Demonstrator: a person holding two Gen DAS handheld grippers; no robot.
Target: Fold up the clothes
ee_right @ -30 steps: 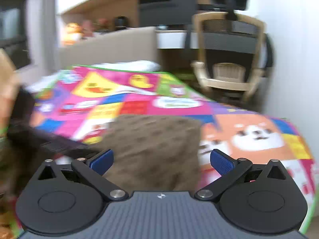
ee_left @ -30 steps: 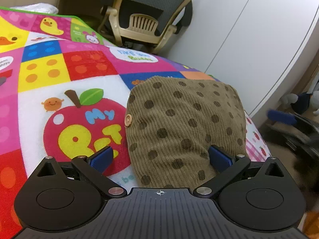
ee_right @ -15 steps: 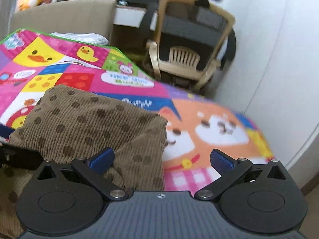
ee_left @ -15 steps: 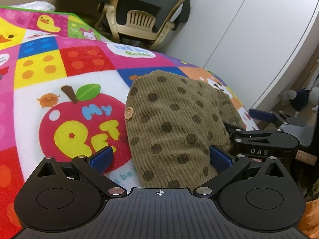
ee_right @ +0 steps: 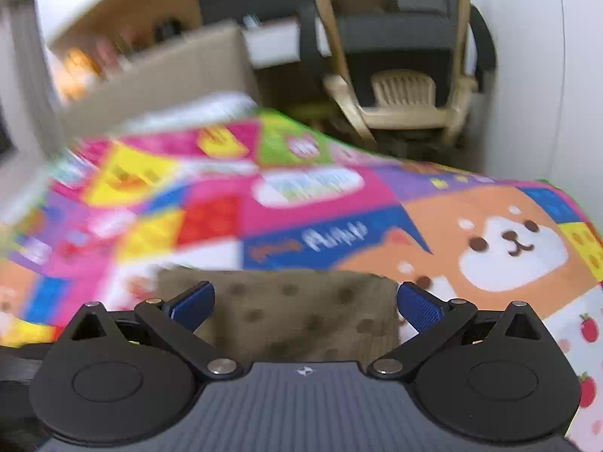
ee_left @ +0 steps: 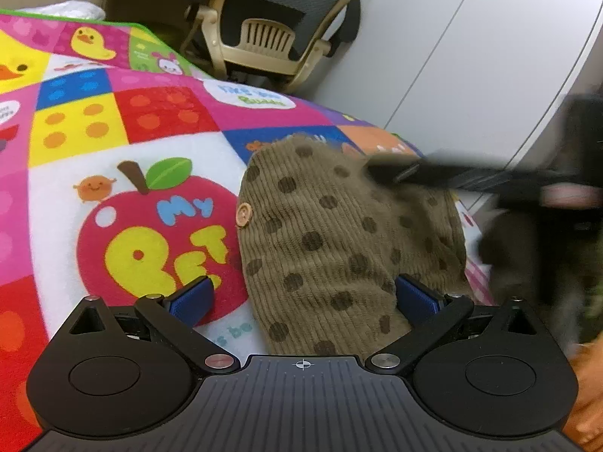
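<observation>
A folded olive-brown corduroy garment (ee_left: pixel 331 241) with dark dots and a tan button lies on a bright patterned mat (ee_left: pixel 113 143). My left gripper (ee_left: pixel 303 297) is open and empty, just short of the garment's near edge. My right gripper (ee_right: pixel 305 303) is open and empty, held over the garment (ee_right: pixel 301 309) from the other side. In the left wrist view the right gripper (ee_left: pixel 490 180) is a dark blur over the garment's far right part.
A beige office chair (ee_left: pixel 271 34) stands beyond the mat's far edge, next to a white wall (ee_left: pixel 471 56). The chair also shows in the right wrist view (ee_right: pixel 407 75), with a desk and shelves behind it. An orange item (ee_left: pixel 588 395) sits at the right edge.
The right gripper has swung across over the garment's far side, blurred in motion; its view has shifted. The left gripper has stayed near the garment's near edge. Both have stayed open.
</observation>
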